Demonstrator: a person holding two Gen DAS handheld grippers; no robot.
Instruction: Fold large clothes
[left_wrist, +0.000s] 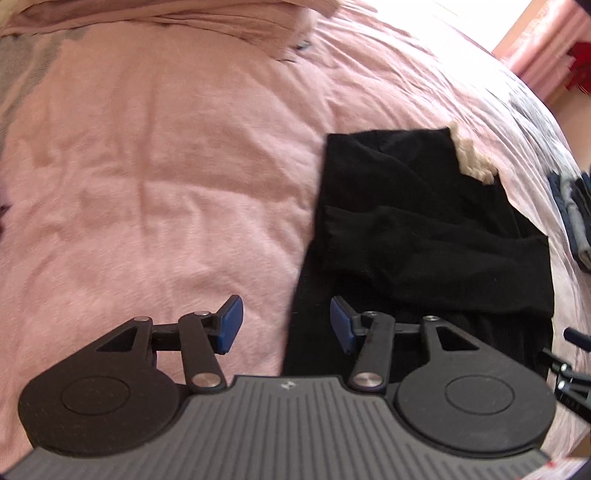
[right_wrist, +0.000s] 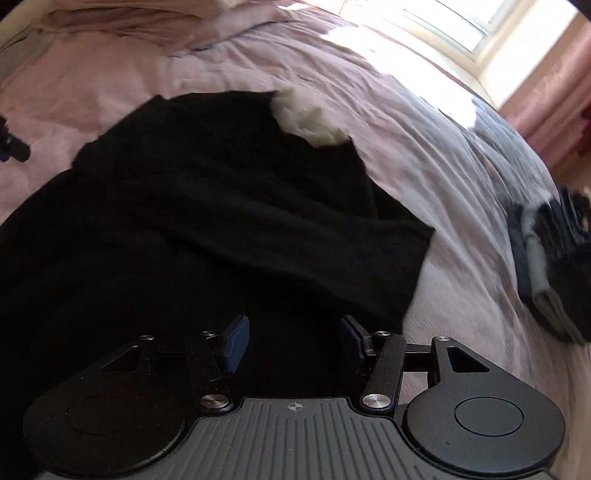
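Spread wide and empty, left hand-held gripper (left_wrist: 286, 323) at black garment's (left_wrist: 424, 229) left edge on pink bed (left_wrist: 147, 166); right hand-held gripper (right_wrist: 293, 341), likewise released, poised over dark fabric.

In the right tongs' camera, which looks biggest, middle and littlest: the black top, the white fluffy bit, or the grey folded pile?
1. black top
2. grey folded pile, though it lies farther off
3. white fluffy bit
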